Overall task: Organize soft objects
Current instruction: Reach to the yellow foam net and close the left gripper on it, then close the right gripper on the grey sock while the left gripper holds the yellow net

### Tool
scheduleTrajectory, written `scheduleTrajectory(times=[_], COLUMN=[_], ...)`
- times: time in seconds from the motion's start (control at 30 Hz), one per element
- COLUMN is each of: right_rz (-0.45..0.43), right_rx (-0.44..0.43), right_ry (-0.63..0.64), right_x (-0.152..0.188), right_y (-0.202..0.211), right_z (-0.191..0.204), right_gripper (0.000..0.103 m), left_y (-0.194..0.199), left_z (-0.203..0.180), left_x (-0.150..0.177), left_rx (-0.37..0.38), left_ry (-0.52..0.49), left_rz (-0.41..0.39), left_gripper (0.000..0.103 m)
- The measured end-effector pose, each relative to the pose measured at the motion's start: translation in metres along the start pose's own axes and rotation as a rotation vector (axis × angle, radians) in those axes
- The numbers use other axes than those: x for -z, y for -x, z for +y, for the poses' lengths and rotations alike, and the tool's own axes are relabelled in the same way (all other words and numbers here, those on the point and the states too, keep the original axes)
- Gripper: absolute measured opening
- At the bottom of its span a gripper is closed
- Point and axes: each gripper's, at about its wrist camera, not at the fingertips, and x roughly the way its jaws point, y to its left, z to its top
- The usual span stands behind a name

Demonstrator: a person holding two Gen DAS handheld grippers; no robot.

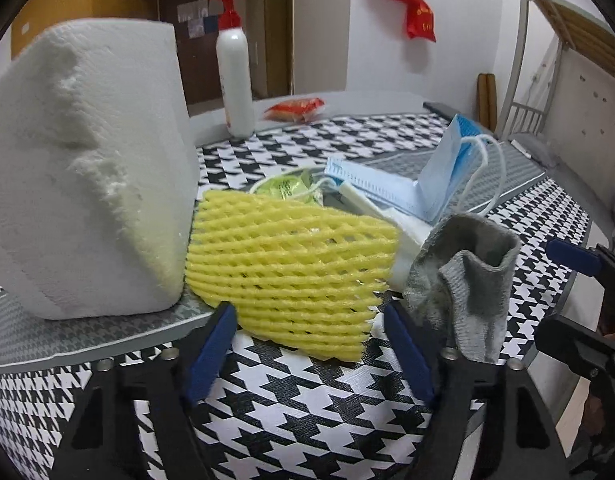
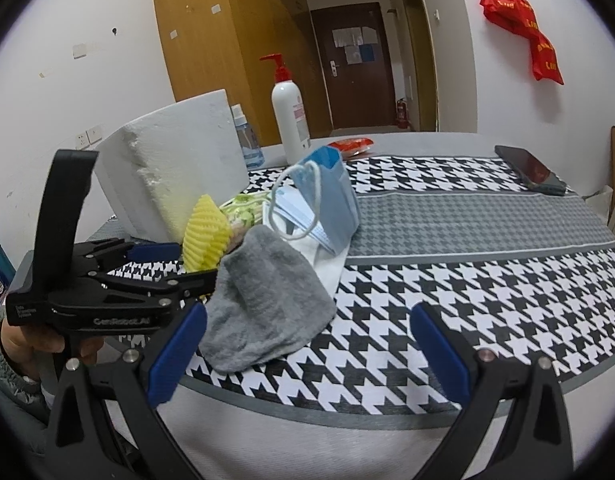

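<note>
Houndstooth tablecloth (image 1: 307,412) fills the lower frame. At centre, the yellow foam net (image 1: 291,276) is flanked by the spread left gripper (image 1: 311,316), apparently without contact. The right gripper (image 2: 307,344) is seen spread beside the grey sock (image 2: 263,312).

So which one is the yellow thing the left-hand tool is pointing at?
Find the big white foam block on the houndstooth tablecloth. Leaning against its right side is the yellow foam net, with a grey sock on its other side. It is the only bright yellow piece with an open lattice of holes.
</note>
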Motion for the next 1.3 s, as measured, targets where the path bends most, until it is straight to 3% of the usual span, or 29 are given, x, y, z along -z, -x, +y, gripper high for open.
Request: scheduleTrajectory(times=[0.3,0.4,0.57,0.63,0.87,1.23,1.3], right_rz=[0.014,0.020,0.028,0.035,0.036,0.106,0.119], right_rx=[-0.026,-0.040,-0.057,-0.063,-0.070,-0.067,-0.058], right_ry=[0.004,0.004,0.011,0.018,0.040,0.052,0.047], right_x=[0.000,-0.001,-0.002,-0.001,-0.002,-0.001,0.000], right_y=[-0.004,-0.006,-0.008,-0.010,-0.012,-0.027,-0.030], right_z=[0.001,0.003,0.008,0.012,0.022,0.028,0.028], right_gripper=[0.103,0.103,0.103,0.103,0.102,0.065,0.064], left_y=[0.001,0.002,0.010,0.013,0.027,0.039,0.041], left_z=[0.008,0.012,0.015,0.018,0.025,0.028,0.028], left_x=[0.003,0.006,0.013,0.016,0.020,0.022,0.022], left_rx=[-0.003,0.024,0.061,0.089,0.121,0.145,0.144], left_ry=[0.033,0.057,0.080,0.092,0.111,0.114,0.113], left_rz=[0.009,0.013,-0.011,-0.020,-0.069,-0.108,-0.115], left_gripper=[0.049,0.036,0.029,0.019,0.014,0.013,0.013])
